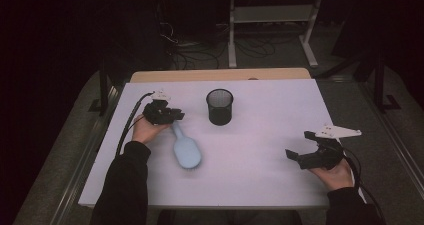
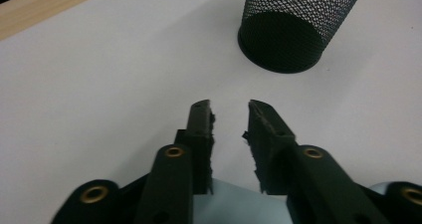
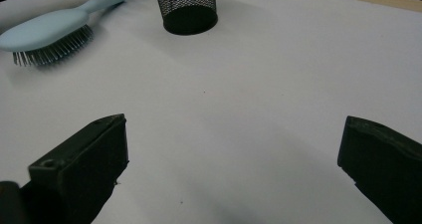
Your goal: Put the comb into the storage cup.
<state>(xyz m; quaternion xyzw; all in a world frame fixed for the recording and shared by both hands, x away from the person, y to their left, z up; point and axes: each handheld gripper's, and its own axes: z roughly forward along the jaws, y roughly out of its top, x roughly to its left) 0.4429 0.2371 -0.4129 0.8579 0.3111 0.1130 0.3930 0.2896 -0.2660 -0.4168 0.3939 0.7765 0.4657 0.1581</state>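
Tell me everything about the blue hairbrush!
The hairbrush is pale blue and looks like smooth plastic, with an oval head and a slim handle. In the right gripper view its thin bristles point down at the white table. The head hangs just above the table, tilted. The left gripper holds the handle end between its fingers. It sits left of the black mesh cup, not touching it.

Dim all around, dark at the edges of the high view. Bright only on the white table [image 1: 260,150]. Soft shadow beside the mesh cup [image 3: 186,7]. Blurry brush [image 1: 186,150]. Fuzzy close-up jaws in both gripper views.
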